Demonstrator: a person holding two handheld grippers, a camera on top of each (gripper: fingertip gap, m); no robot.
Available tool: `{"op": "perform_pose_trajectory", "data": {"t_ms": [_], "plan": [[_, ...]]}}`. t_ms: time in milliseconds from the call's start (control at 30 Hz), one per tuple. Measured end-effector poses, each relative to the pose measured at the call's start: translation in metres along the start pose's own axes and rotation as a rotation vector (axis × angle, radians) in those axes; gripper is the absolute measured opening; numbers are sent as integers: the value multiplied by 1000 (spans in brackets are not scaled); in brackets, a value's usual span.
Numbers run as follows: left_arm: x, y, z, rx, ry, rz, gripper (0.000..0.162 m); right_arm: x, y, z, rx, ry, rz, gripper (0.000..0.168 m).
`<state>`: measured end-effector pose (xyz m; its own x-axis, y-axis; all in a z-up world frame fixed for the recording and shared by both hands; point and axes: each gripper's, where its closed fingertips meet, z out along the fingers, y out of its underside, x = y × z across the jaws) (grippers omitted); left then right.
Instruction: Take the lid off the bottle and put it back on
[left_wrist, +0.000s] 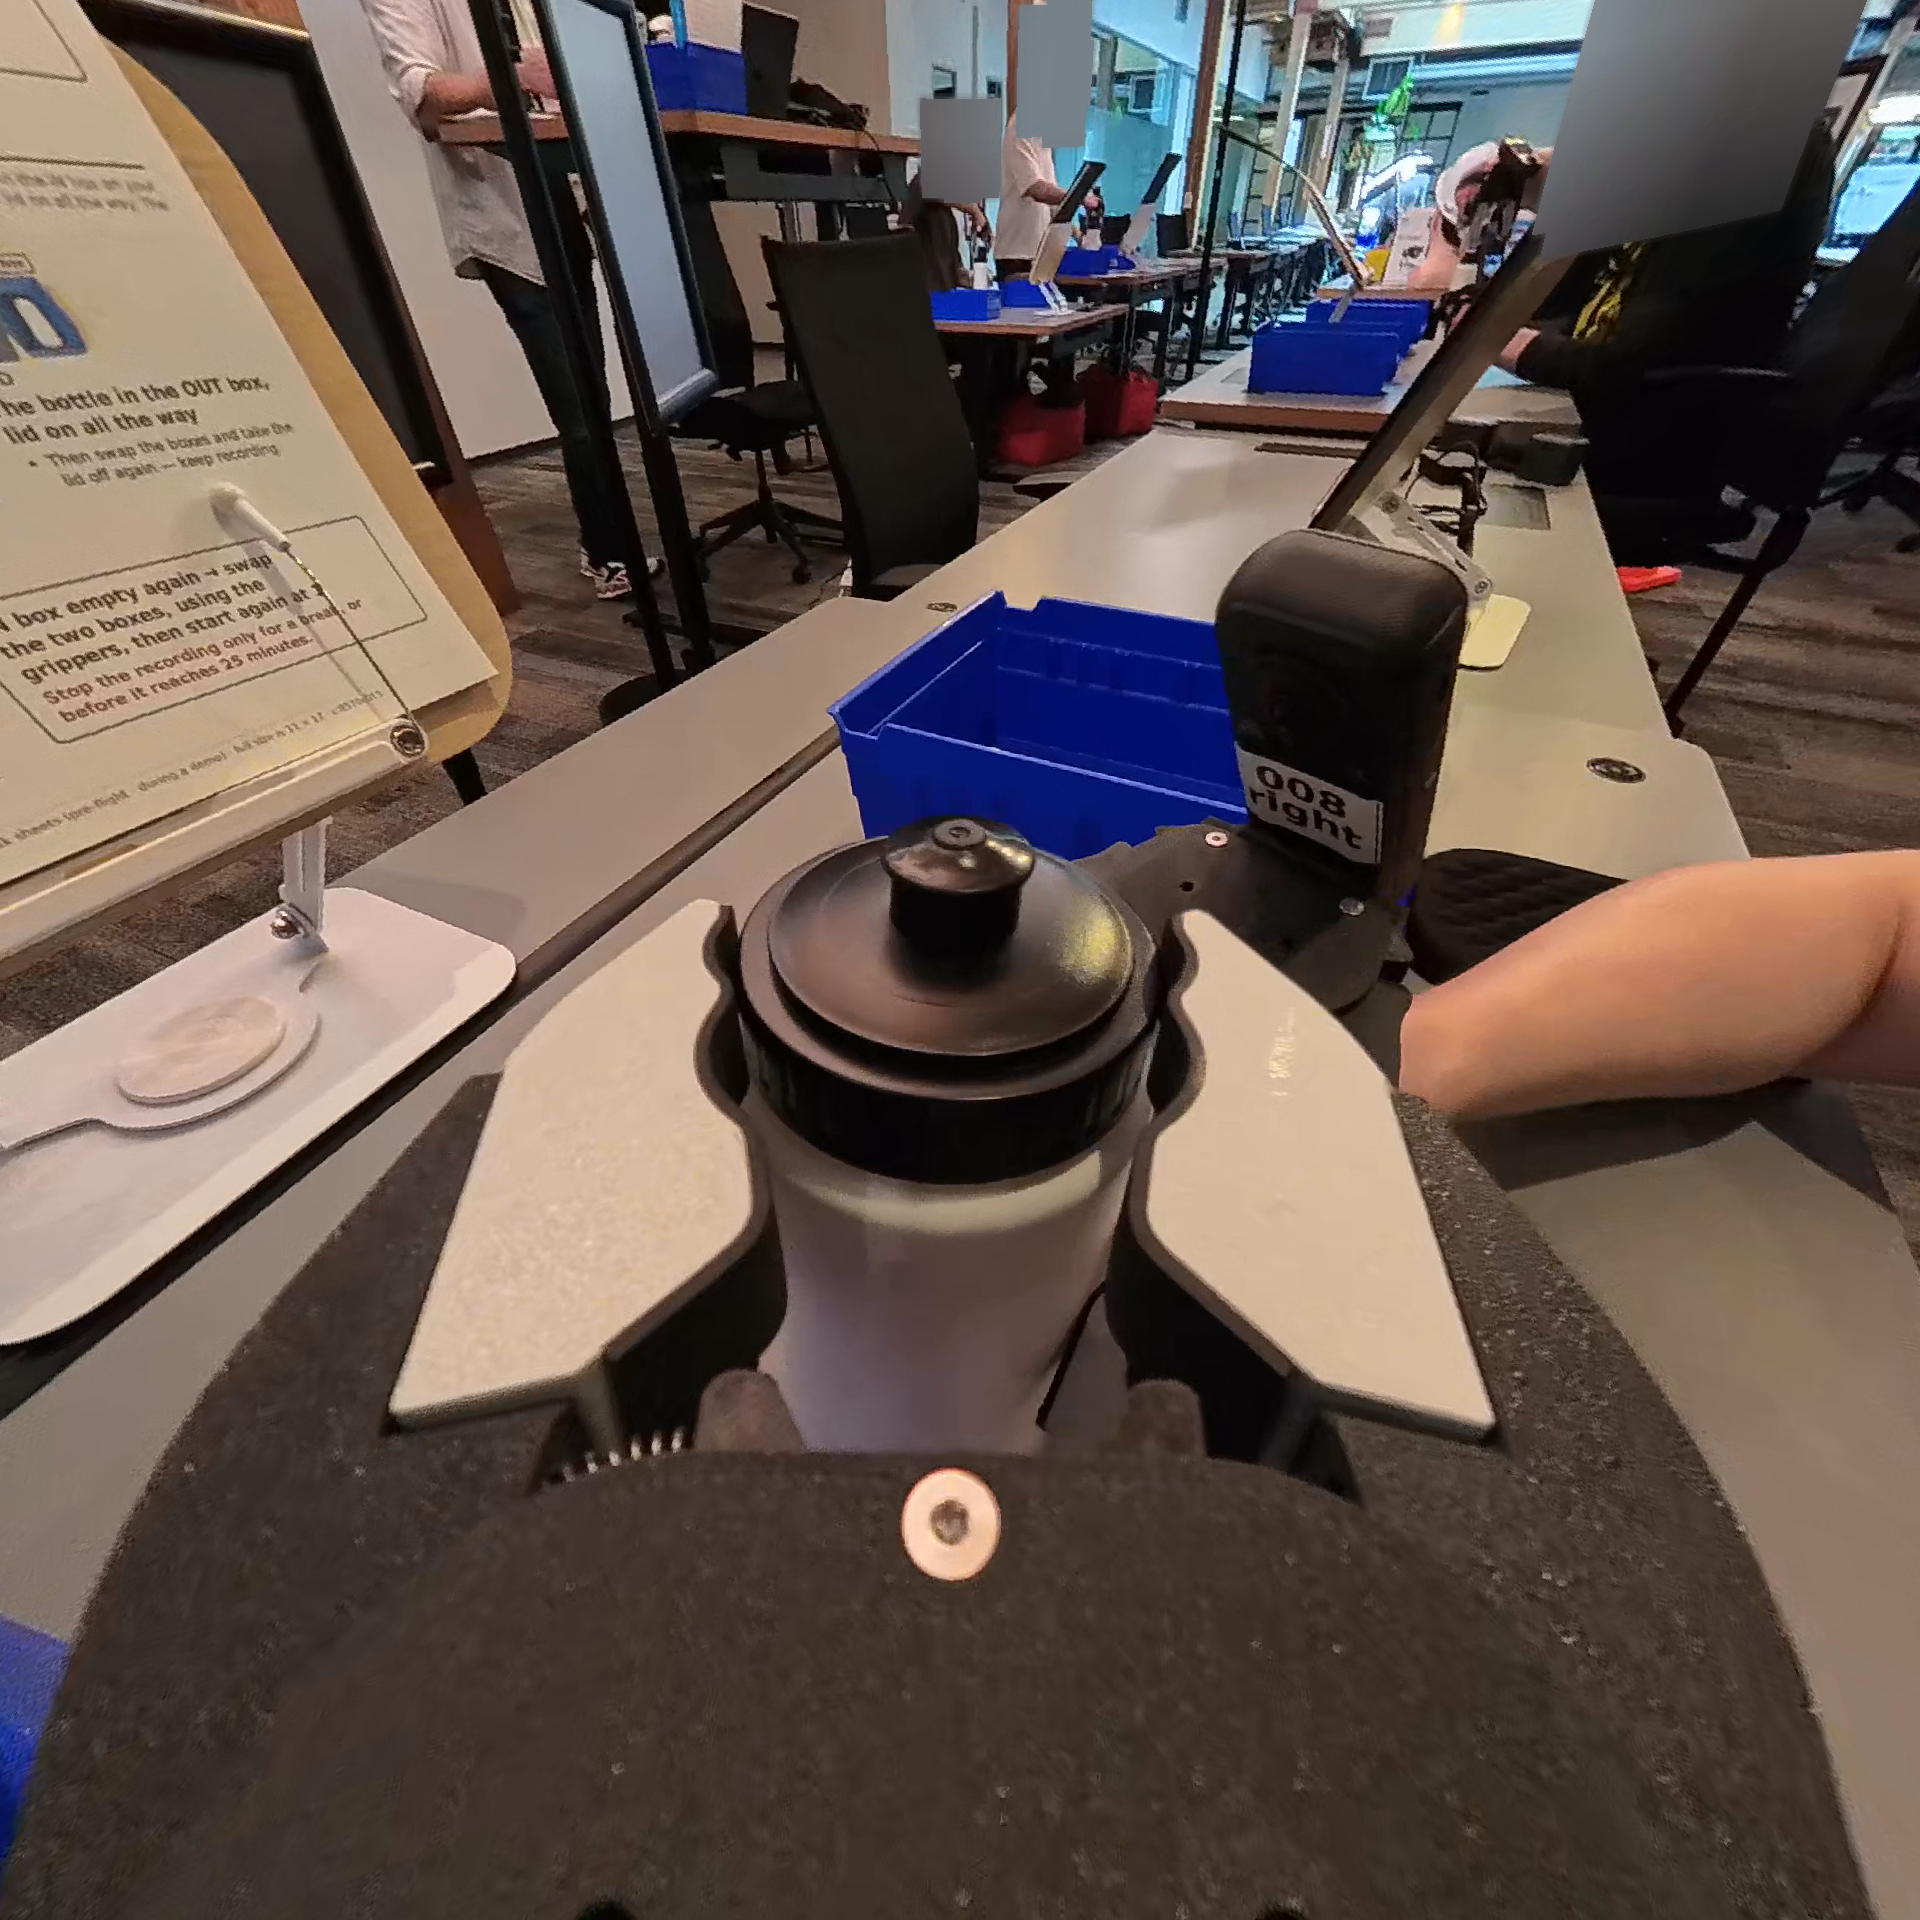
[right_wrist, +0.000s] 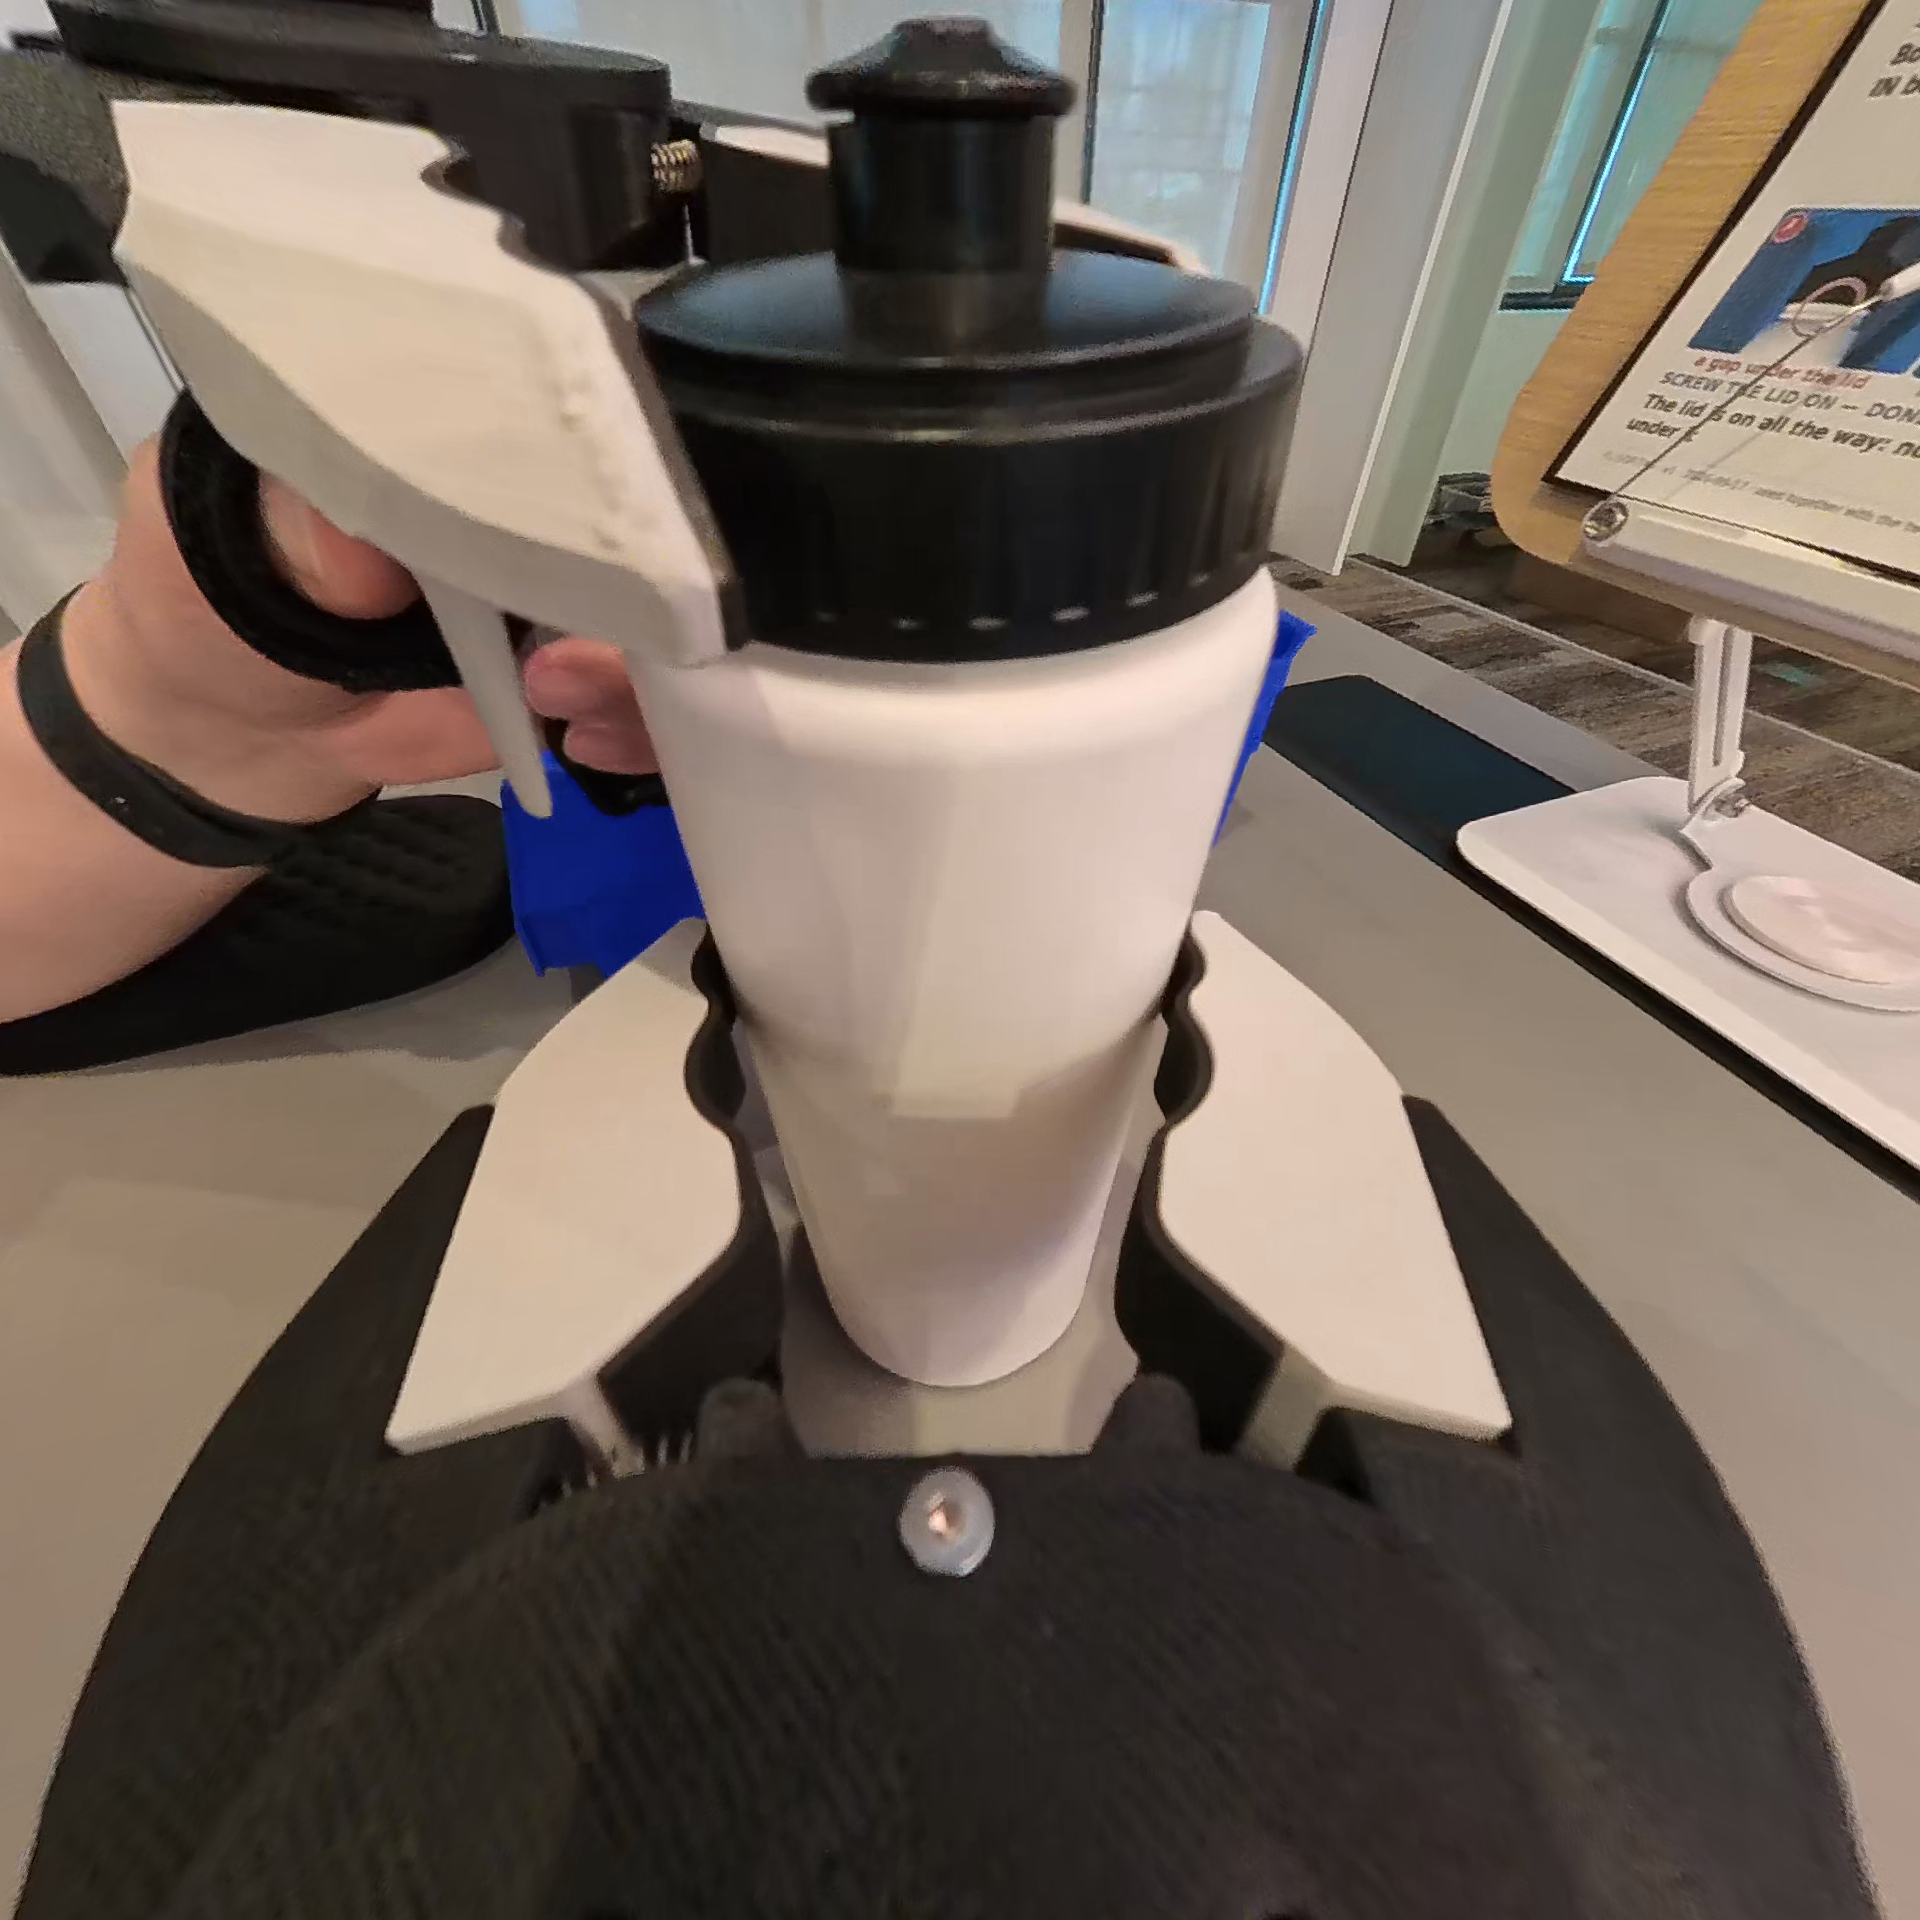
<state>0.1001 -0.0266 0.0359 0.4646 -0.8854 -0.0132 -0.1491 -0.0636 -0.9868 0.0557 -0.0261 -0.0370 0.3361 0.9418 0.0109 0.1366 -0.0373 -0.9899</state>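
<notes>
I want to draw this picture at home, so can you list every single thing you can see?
bottle: one, white, upright, held over the grey desk
lid: one, black, with a spout, on the bottle
bin: one, blue, on the desk behind the bottle
instruction board: one, printed sheet on a wooden back, on a white stand, at the desk's edge
desk: one, grey, long
office chairs: several, black, in the room behind
more blue bins: a few, on far tables
people: a few, at far desks
left tongs: grey fingers around the lid
right tongs: grey fingers around the bottle's body
forearm: one, behind the right tongs
</notes>
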Motion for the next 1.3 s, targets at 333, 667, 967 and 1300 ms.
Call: {"op": "perform_pose_trajectory", "data": {"t_ms": [333,667,967,1300], "plan": [[-6,-3,-3,65,25,-73,76,-3,-3,2,3,-10,53,82],[-3,-6,-3,95,28,-66,75,4,2,1,-62,125,-27,87],[0,-4,-3,42,35,-44,75,3,3,0,-69,134,-41,87],[0,0,-3,8,43,-40,75,3,4,1,-93,129,-46,87]]}}
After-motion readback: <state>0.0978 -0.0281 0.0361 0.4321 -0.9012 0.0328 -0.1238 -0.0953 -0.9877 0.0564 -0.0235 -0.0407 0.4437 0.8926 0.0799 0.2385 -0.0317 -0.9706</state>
